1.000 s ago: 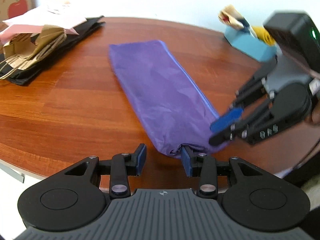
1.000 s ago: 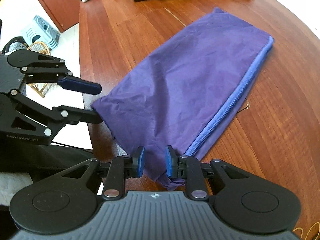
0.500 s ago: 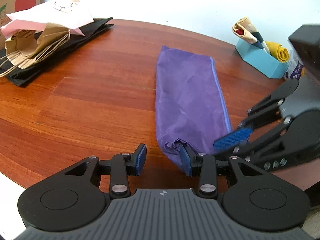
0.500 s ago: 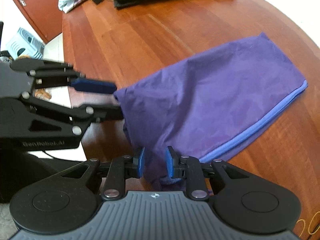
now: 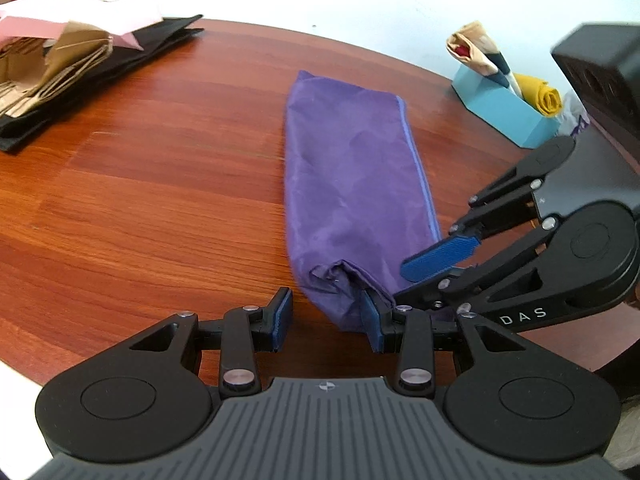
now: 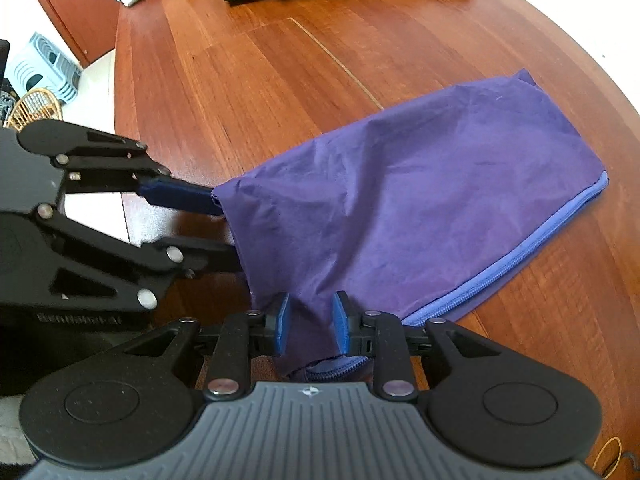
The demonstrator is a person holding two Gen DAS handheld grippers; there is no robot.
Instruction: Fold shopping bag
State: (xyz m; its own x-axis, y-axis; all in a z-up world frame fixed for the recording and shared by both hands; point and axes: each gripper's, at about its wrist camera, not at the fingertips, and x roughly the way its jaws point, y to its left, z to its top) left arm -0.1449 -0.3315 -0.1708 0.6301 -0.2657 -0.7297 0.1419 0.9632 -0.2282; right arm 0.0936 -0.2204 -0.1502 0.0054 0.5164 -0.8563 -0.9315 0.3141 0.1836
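Both your grippers sit at the near end of the folded purple nylon shopping bag (image 5: 352,176) on the round reddish wooden table (image 5: 160,184).

Your left gripper (image 5: 326,322) stands open, its right pad against the bunched end at six o'clock, nothing pinched. Your right gripper (image 6: 310,326) straddles that same end, jaws opening, fabric between the pads; whether they press it, you can't tell. The bag stretches flat toward twelve o'clock, its blue zipper edge (image 6: 516,252) at three.
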